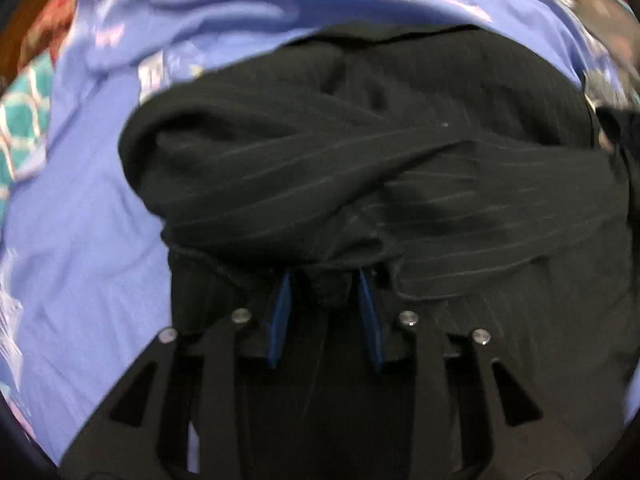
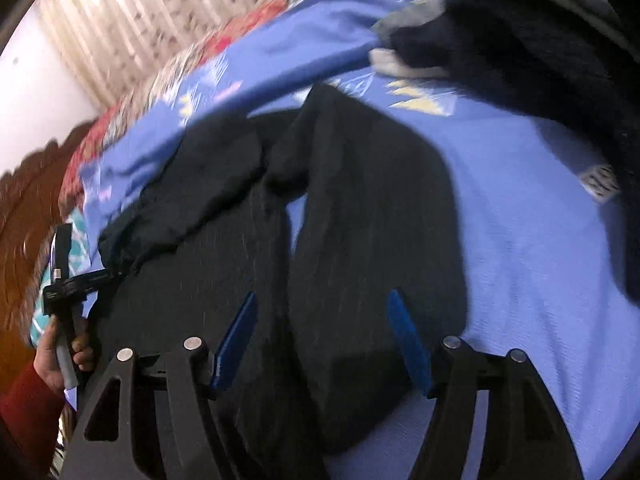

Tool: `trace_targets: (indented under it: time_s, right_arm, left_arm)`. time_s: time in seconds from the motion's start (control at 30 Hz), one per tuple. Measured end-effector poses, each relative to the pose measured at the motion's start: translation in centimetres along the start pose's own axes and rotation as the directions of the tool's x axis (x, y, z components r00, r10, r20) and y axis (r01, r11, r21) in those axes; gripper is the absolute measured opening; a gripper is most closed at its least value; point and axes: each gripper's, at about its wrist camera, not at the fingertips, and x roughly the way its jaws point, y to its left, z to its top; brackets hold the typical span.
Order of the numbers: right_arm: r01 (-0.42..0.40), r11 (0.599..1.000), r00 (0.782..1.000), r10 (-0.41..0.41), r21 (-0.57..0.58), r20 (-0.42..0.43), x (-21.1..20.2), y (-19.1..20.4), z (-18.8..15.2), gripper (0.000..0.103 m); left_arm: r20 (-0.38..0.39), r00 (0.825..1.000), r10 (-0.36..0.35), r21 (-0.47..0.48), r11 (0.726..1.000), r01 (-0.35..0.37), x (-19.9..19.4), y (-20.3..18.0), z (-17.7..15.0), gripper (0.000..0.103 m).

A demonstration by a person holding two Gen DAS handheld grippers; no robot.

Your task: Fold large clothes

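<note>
The black pinstriped garment [image 2: 360,208] lies spread on the blue bedsheet [image 2: 540,240], its two long parts running side by side with a narrow strip of sheet showing between them. In the left wrist view one end of the garment [image 1: 360,168] is bunched and lifted in a thick roll. The left gripper [image 1: 325,280] has its blue fingers [image 1: 280,312] drawn close on a fold of that cloth. The right gripper [image 2: 322,300] hangs over the garment with its fingers [image 2: 236,340] spread wide, holding nothing.

To the right of the garment the sheet is bare and flat as far as a dark piled cloth [image 2: 540,60] at the far right. To the left the sheet ends at a teal patterned fabric [image 1: 20,128] and a carved wooden headboard [image 2: 24,216]. A curtain [image 2: 140,20] hangs beyond the bed. No readable writing shows; both views are blurred.
</note>
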Motion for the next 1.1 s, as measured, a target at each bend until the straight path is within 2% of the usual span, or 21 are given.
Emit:
trace_targets:
  time_s: [0.07, 0.1, 0.13, 0.17, 0.2, 0.27, 0.33, 0.37, 0.47, 0.5, 0.57, 0.67, 0.73, 0.8, 0.83, 0.9, 0.93, 0.97, 1.03, 1.07, 1.1]
  right_arm:
    - [0.007, 1.0, 1.0, -0.007, -0.003, -0.017, 1.6, 0.2, 0.5, 0.085]
    - [0.015, 1.0, 0.998, -0.016, -0.005, -0.053, 3.0, 0.1, 0.7, 0.085]
    - [0.035, 0.999, 0.997, -0.036, -0.021, -0.062, 3.5, 0.2, 1.0, 0.08]
    - [0.075, 0.996, 0.995, -0.078, -0.053, -0.054, 3.6, 0.0, 1.3, 0.041]
    - [0.085, 0.995, 0.995, -0.087, -0.046, -0.053, 3.3, -1.2, 2.2, 0.024]
    - [0.09, 0.994, 0.996, -0.091, 0.061, 0.01, 1.0, -3.8, 3.8, 0.024]
    - [0.085, 0.985, 0.988, -0.102, 0.153, 0.112, -3.4, -6.6, 6.0, 0.024]
    - [0.042, 0.98, 0.987, -0.071, 0.197, 0.143, -5.1, -7.7, 6.8, 0.024]
    - [-0.155, 0.941, 0.977, 0.1, 0.302, 0.19, -9.1, -9.7, 8.8, 0.024]
    - [-0.214, 0.925, 0.968, 0.156, 0.315, 0.198, -9.9, -9.7, 9.3, 0.024]
    - [-0.341, 0.883, 0.935, 0.284, 0.322, 0.212, -10.7, -8.5, 10.4, 0.024]
    - [-0.467, 0.84, 0.883, 0.427, 0.275, 0.194, -10.4, -3.5, 12.1, 0.024]
    - [-0.528, 0.818, 0.849, 0.503, 0.229, 0.16, -9.5, 1.2, 13.5, 0.024]
    - [-0.575, 0.796, 0.818, 0.564, 0.192, 0.113, -8.1, 6.1, 14.9, 0.024]
    - [-0.593, 0.788, 0.804, 0.589, 0.168, 0.079, -6.8, 9.4, 15.8, 0.024]
    - [-0.609, 0.784, 0.792, 0.61, 0.123, 0.037, -4.6, 14.6, 16.8, 0.024]
    - [-0.605, 0.792, 0.796, 0.605, 0.08, 0.026, -2.9, 18.0, 17.2, 0.024]
    - [-0.587, 0.808, 0.81, 0.586, 0.046, 0.023, -1.6, 20.3, 17.1, 0.024]
    - [-0.485, 0.872, 0.874, 0.486, -0.062, 0.01, 2.2, 25.7, 16.6, 0.027]
    - [-0.397, 0.903, 0.917, 0.398, -0.164, -0.03, 5.0, 28.7, 15.9, 0.028]
    - [-0.328, 0.913, 0.944, 0.314, -0.241, -0.098, 8.0, 30.9, 14.9, 0.037]
  left_arm:
    - [0.01, 0.999, 0.041, 0.035, 0.999, -0.042, 0.1, -0.8, -0.3, 0.034]
    - [0.017, 0.999, 0.051, 0.042, 0.998, -0.052, 0.1, -0.8, -0.4, 0.035]
    - [0.025, 0.998, 0.061, 0.054, 0.997, -0.063, 0.1, -1.0, -0.5, 0.035]
    - [0.032, 0.997, 0.067, 0.062, 0.996, -0.069, 0.1, -1.1, -0.7, 0.035]
    - [0.046, 0.996, 0.07, 0.072, 0.995, -0.074, 0.1, -1.2, -0.9, 0.036]
    - [0.065, 0.995, 0.07, 0.086, 0.993, -0.075, -0.1, -1.2, -1.4, 0.036]
    - [0.077, 0.995, 0.062, 0.082, 0.994, -0.068, -0.2, -1.0, -1.5, 0.036]
    - [0.084, 0.995, 0.062, 0.08, 0.994, -0.068, -0.2, -0.9, -1.7, 0.036]
    - [0.103, 0.992, 0.07, 0.083, 0.993, -0.079, 0.0, -1.2, -1.8, 0.037]
    - [0.108, 0.991, 0.073, 0.082, 0.993, -0.082, 0.0, -1.2, -1.9, 0.037]
    - [0.11, 0.991, 0.073, 0.082, 0.993, -0.082, -0.2, -1.4, -2.1, 0.037]
    - [0.074, 0.997, 0.038, 0.07, 0.997, -0.043, -0.9, -1.2, -1.6, 0.038]
    - [0.059, 0.997, -0.04, 0.023, 0.999, 0.039, -2.4, -0.1, -1.0, 0.038]
    - [0.104, 0.986, -0.129, -0.052, 0.99, 0.134, -4.8, 1.9, -0.8, 0.038]
    - [0.144, 0.974, -0.176, -0.093, 0.977, 0.19, -6.5, 3.2, -1.0, 0.038]
    - [0.206, 0.953, -0.222, -0.143, 0.957, 0.254, -9.0, 5.4, -1.3, 0.038]
    - [0.23, 0.943, -0.24, -0.161, 0.946, 0.28, -10.0, 6.4, -1.5, 0.038]
    - [0.249, 0.935, -0.251, -0.177, 0.938, 0.299, -10.8, 7.4, -1.8, 0.04]
    - [0.259, 0.935, -0.242, -0.213, 0.93, 0.3, -11.7, 9.3, -2.2, 0.048]
    - [0.252, 0.938, -0.239, -0.23, 0.927, 0.298, -11.6, 9.9, -2.3, 0.049]
    - [0.241, 0.941, -0.238, -0.258, 0.919, 0.299, -11.4, 10.7, -2.5, 0.049]
